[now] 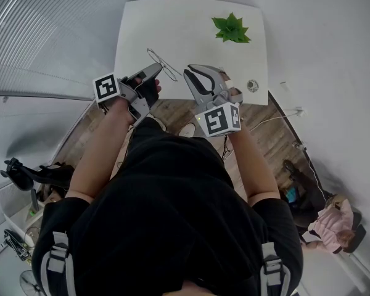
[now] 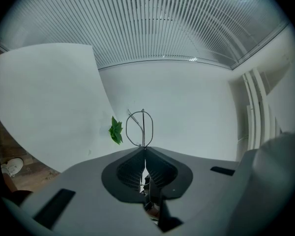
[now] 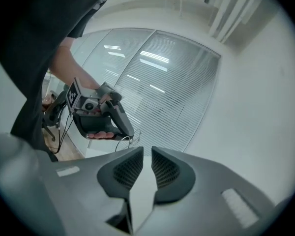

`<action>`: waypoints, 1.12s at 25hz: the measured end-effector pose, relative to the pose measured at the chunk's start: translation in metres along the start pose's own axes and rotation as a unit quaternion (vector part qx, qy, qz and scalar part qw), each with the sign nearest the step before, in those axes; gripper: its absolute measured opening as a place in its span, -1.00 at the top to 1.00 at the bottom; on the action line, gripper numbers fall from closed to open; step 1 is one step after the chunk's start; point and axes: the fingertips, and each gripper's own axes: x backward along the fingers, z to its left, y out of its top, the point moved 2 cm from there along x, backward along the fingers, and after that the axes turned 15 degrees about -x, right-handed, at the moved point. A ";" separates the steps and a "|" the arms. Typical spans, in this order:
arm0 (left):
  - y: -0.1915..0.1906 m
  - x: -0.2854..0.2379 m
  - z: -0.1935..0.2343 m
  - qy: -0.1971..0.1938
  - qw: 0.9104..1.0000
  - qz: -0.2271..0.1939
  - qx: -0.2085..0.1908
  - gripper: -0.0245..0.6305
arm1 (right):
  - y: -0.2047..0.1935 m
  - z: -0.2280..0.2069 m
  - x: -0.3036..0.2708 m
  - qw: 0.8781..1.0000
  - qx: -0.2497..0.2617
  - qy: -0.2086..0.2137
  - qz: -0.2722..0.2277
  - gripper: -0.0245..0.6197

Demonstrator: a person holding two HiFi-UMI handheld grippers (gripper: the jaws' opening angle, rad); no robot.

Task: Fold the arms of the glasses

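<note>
Left gripper (image 2: 144, 149) pinches the wire glasses (image 2: 143, 129); right gripper (image 3: 147, 151) — jaws slightly apart — holds nothing.

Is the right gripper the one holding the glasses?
No: on the right gripper the jaws stand apart with nothing between them, while the left gripper is clamped on the glasses.

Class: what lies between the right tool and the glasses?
Nothing. In the head view the gap between the right tool and the glasses is bare; only the white table shows behind it.
</note>
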 end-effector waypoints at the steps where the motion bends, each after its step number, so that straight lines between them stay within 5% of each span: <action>1: 0.000 0.000 0.000 0.000 1.000 0.000 0.002 0.88 | 0.003 -0.002 0.000 1.000 -0.016 -0.001 -0.007 0.74; 6: -0.001 0.001 0.000 0.000 1.000 0.000 0.006 0.88 | 0.013 -0.011 0.001 0.994 -0.104 -0.001 -0.041 0.81; 15: -0.002 0.001 0.003 -0.003 1.000 -0.002 0.012 0.88 | 0.003 -0.027 0.010 0.966 -0.247 -0.002 -0.080 0.89; 28: -0.003 0.001 0.004 -0.004 1.000 -0.006 0.018 0.88 | 0.004 -0.020 0.010 0.962 -0.259 0.001 -0.089 0.89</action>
